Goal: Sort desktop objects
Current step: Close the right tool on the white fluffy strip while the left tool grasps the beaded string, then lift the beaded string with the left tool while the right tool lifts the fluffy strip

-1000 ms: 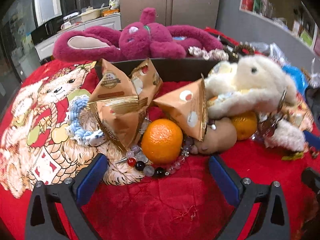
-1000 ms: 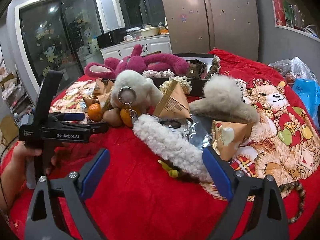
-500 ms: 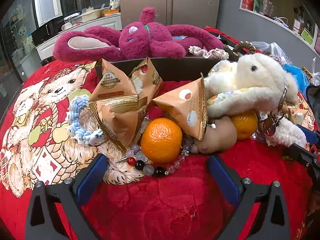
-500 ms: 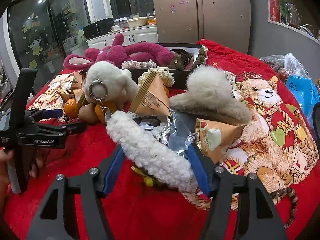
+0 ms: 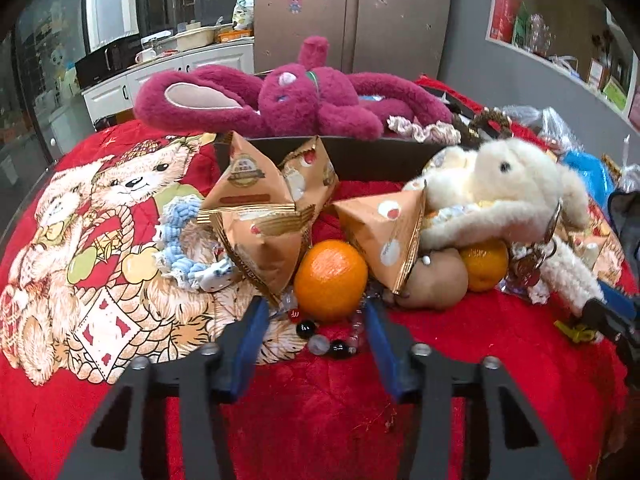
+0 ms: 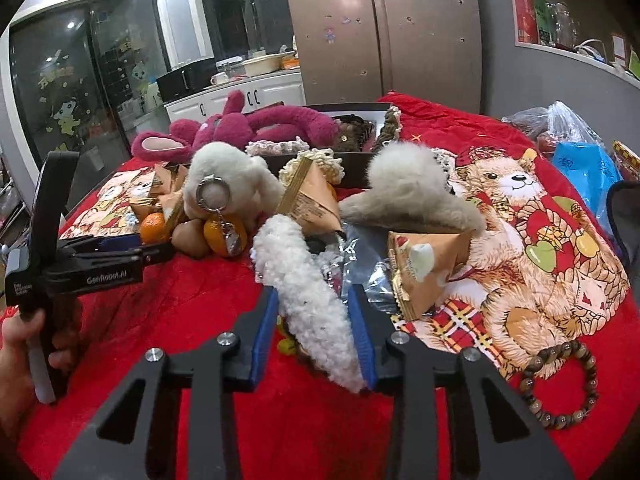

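My right gripper (image 6: 316, 316) pinched the fluffy white strip (image 6: 308, 292); it could slip. My left gripper (image 5: 316, 320) stood open around the orange (image 5: 331, 280), which might roll.

Home kitchen — tall steel refrigerator (image 6: 384, 36) dotted with magnets, white counter cabinets (image 5: 176, 76) holding a microwave (image 5: 106, 62) (bowls beside it), glass doors (image 6: 84, 80) with cartoon stickers, red teddy-bear blanket (image 6: 532, 216) covering the table.

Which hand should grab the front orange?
Left, probably. The left gripper has its blue fingers either side of the front orange. The right gripper is busy around the fluffy white headband.
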A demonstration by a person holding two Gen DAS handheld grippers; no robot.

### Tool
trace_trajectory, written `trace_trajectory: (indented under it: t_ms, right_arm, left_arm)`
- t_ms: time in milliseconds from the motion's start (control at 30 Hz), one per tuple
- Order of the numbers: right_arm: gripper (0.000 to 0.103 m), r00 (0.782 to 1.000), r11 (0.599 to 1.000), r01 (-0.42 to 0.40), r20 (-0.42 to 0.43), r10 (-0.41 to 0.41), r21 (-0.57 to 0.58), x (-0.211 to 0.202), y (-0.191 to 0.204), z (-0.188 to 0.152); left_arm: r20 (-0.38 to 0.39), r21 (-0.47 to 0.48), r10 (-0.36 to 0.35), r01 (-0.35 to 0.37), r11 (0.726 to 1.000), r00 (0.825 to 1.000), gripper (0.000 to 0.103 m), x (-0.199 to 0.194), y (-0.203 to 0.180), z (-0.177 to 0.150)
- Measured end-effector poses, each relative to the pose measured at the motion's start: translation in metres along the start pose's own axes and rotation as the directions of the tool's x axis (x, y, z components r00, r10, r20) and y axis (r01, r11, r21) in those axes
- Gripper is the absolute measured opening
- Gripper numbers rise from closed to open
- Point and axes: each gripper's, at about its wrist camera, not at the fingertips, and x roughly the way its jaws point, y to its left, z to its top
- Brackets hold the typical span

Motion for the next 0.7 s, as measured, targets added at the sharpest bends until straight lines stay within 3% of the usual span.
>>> trace_trajectory:
  t_ms: [67,133,200,700]
  right_arm:
    - [0.034,1.000,1.000,-0.005,-0.002,0.005,0.002,-0.001,0.001,-0.001]
    - [0.034,1.000,1.000,-0.002,-0.001,0.002,-0.001,-0.001,0.003,-0.003]
    - [0.034,1.000,1.000,-0.002,-0.001,0.002,-0.005,-0.001,0.003,-0.003]
    - [0.026,1.000,0.999,-0.008,0.017,0.008,-0.039,-0.007,0.012,-0.006]
  left_arm:
    - [0.006,-0.015,-0.025,0.025,1.000,1.000,0.027,-0.001,0.004,0.000]
    - [0.015,-0.023,-0.034,0.035,0.999,0.999,0.023,-0.003,0.005,-0.002]
    - [0.024,-0.024,-0.053,0.053,0.998,0.998,0.010,-0.005,0.005,-0.003]
    - [0.109,0.007,-0.066,0.066,0.998,0.992,0.010,-0.039,-0.001,-0.017]
